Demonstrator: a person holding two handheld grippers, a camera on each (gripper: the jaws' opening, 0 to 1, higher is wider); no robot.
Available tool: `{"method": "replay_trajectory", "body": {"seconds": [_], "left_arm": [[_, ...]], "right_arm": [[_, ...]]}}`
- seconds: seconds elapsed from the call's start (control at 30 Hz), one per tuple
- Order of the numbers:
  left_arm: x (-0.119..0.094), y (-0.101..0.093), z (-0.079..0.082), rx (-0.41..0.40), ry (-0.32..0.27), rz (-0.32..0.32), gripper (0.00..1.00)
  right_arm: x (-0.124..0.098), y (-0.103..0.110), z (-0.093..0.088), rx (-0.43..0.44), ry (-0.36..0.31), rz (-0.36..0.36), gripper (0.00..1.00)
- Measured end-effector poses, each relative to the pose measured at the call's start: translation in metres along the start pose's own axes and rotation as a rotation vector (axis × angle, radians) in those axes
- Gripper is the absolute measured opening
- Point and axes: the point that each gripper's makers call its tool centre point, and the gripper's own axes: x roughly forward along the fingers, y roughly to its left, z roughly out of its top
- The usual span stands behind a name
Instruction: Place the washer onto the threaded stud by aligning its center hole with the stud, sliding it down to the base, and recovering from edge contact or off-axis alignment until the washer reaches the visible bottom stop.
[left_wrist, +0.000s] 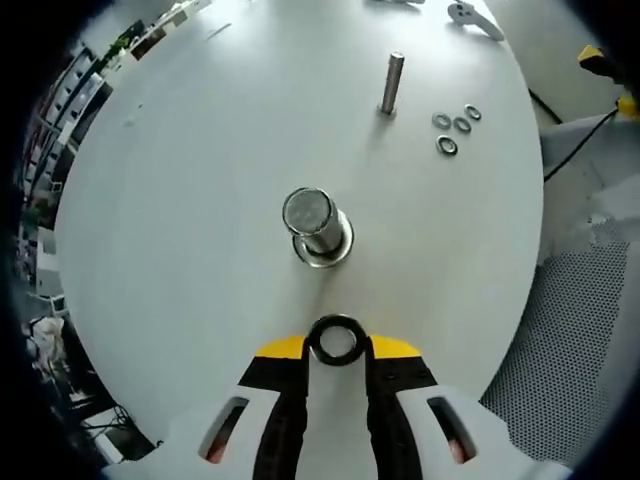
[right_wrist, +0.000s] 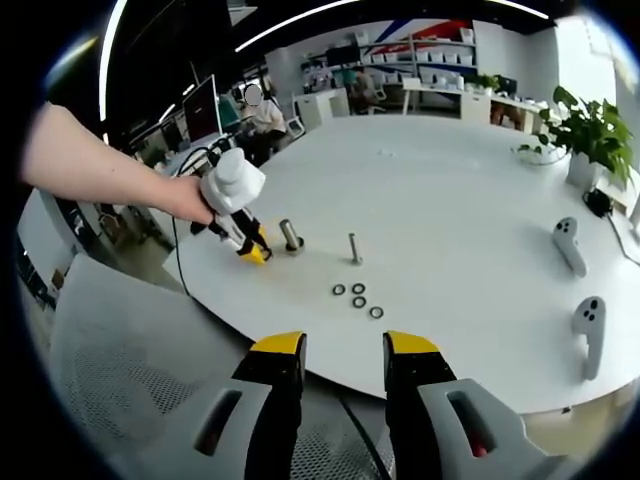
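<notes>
1. Two studs stand on the white worktop (left_wrist: 180, 220): a thick stud (left_wrist: 316, 228) with a wide base collar just beyond our left hand-held gripper (left_wrist: 338, 345), and a thin threaded stud (left_wrist: 391, 83) farther off toward 12 o'clock.
2. Our left hand-held gripper pinches a dark washer (left_wrist: 337, 340) by its rim between nearly closed tips, hole facing up, short of the thick stud at its 6 o'clock.
3. Four spare washers (left_wrist: 455, 127) lie flat at the thin stud's 3 to 4 o'clock.
4. Our right hand-held gripper (right_wrist: 343, 365) hangs off the worktop edge with its tips parted and nothing between them; from there we see the left tool just beside the thick stud.
5. We judge the step to be alignment. We should carry the washer forward, level it, centre its hole over the stud top, then lower straight.
6. If an edge catches, we should lift slightly and re-centre rather than push.
</notes>
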Motion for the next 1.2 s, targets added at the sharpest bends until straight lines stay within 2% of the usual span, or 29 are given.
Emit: {"method": "replay_trajectory", "body": {"seconds": [0.33, 0.47, 0.67, 0.87, 1.2], "left_arm": [[-0.025, 0.006, 0.007, 0.013, -0.048, 0.015, 0.19], [-0.037, 0.008, 0.017, 0.045, -0.085, 0.023, 0.19], [-0.051, 0.009, 0.031, 0.049, -0.117, 0.029, 0.19], [-0.055, 0.002, 0.036, 0.059, -0.125, 0.033, 0.19], [-0.062, 0.011, 0.051, 0.091, -0.135, 0.046, 0.19]], "right_arm": [[0.0, 0.002, 0.0, -0.004, 0.0, 0.008, 0.33], [0.0, 0.003, 0.0, -0.008, 0.001, 0.013, 0.33], [0.0, 0.003, 0.0, -0.009, 0.003, 0.013, 0.33], [0.001, 0.005, 0.001, -0.019, 0.002, 0.025, 0.32], [0.001, 0.006, 0.003, -0.018, -0.009, 0.033, 0.32]]}}
